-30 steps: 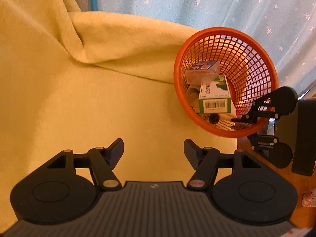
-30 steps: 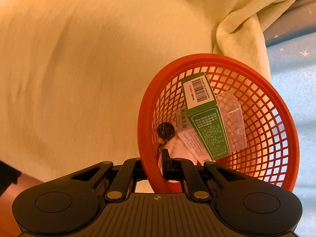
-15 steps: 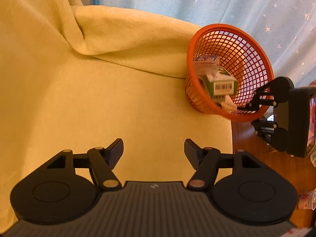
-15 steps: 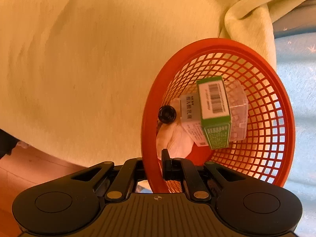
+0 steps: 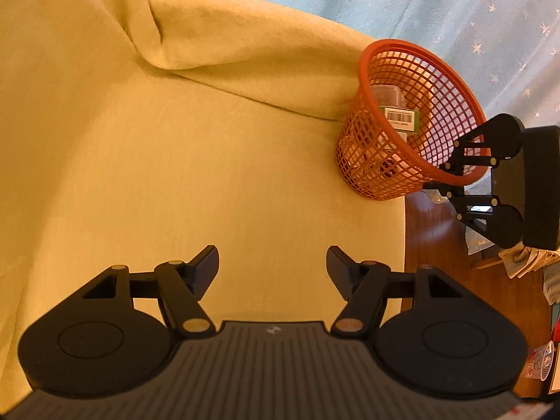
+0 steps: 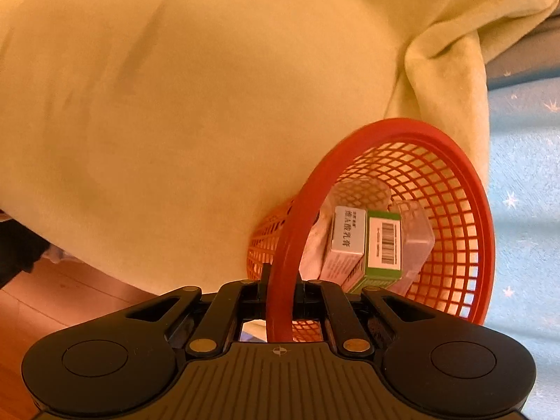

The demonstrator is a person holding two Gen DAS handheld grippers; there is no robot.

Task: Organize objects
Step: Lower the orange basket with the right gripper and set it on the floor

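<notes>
the surface under me is a yellow cloth (image 5: 168,161), soft and slightly rumpled, with a thick fold bunched just behind the basket (image 5: 413,119). behind the basket hangs a pale blue curtain with small white stars (image 5: 437,7). past the cloth's edge, on the side of the basket where my right gripper sits, i see a brown wooden floor (image 5: 441,266) with some clutter i can't make out.

the orange mesh basket stands at the edge of the cloth, tipped. my right gripper (image 6: 280,288) has its jaws clamped narrow on the basket's rim, one finger inside and one outside. my left gripper (image 5: 272,262) hangs over bare cloth well apart from the basket, jaws spread wide and holding nothing.

from the left wrist view i get the basket from outside: its whole tapered wall, the right gripper (image 5: 451,178) pinching the rim, and only the barcode end of a green box (image 5: 401,118) peeking above the rim. the right wrist view looks down into the basket instead, and there i can see the green box (image 6: 383,248) lying beside a white box with printed characters (image 6: 344,241) on one side and a clear plastic case (image 6: 416,241) on the other, all leaning together against the basket wall. something pale lies under them; i can't tell what.
</notes>
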